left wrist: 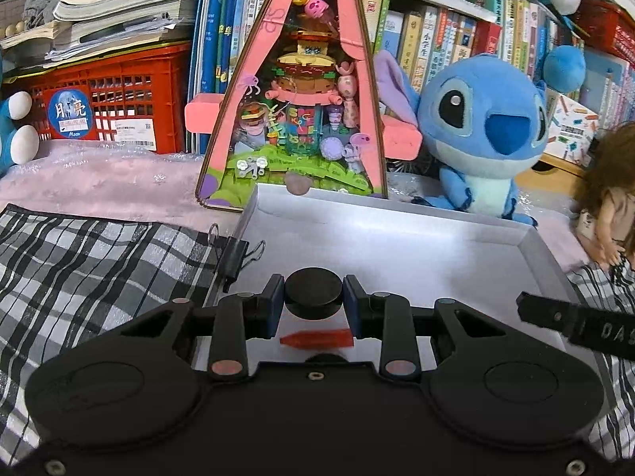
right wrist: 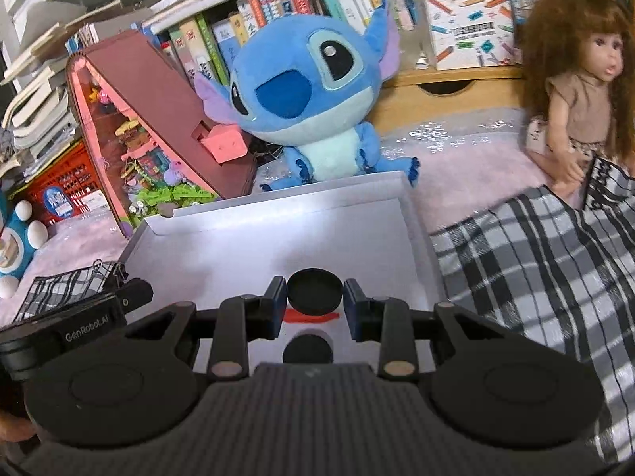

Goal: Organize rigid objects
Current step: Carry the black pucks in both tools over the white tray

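Note:
A shallow white tray (left wrist: 397,234) lies on the bed. In the left wrist view, my left gripper (left wrist: 314,297) is shut on a round black cap (left wrist: 313,289) held above the tray floor. A small red cone-shaped piece (left wrist: 317,337) lies on the tray just behind the cap. In the right wrist view, my right gripper (right wrist: 314,293) is shut on another round black cap (right wrist: 314,291) over the tray (right wrist: 278,230). The red piece (right wrist: 313,317) and a second black disc (right wrist: 307,351) lie on the tray under it.
A pink triangular toy display (left wrist: 301,91), a blue Stitch plush (left wrist: 484,127) and a doll (right wrist: 579,79) stand behind the tray. Plaid cloth (left wrist: 79,269) lies on both sides. A black binder clip (left wrist: 234,258) sits at the tray's left edge. Red crate (left wrist: 111,95) and books are behind.

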Demonstrator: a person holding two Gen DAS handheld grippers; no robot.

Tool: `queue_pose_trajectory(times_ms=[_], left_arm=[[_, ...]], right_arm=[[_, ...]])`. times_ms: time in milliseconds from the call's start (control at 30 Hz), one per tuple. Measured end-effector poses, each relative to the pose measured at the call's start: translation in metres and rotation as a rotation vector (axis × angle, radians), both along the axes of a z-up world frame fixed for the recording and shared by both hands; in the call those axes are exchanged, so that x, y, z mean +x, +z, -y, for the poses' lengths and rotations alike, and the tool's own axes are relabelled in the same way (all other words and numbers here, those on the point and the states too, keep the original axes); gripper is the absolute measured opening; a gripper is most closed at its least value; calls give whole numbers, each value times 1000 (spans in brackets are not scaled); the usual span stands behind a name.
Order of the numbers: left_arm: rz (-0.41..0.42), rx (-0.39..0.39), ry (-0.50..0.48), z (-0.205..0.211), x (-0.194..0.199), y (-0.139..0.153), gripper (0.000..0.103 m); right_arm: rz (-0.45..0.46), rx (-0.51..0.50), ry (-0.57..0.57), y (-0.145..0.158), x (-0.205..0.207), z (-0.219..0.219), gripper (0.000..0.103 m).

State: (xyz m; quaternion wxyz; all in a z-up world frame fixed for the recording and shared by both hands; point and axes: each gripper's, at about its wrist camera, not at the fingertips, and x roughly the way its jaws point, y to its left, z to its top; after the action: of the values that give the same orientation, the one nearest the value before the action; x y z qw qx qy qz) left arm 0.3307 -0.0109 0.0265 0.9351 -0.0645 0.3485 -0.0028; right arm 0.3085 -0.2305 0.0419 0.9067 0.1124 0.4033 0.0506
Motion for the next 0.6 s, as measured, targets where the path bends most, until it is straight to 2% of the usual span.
queue_pose_trajectory(times_ms=[600], left_arm=[[-26, 61, -14, 8, 12, -20, 30]], right_arm=[[-14, -96, 26, -24, 24, -22, 37]])
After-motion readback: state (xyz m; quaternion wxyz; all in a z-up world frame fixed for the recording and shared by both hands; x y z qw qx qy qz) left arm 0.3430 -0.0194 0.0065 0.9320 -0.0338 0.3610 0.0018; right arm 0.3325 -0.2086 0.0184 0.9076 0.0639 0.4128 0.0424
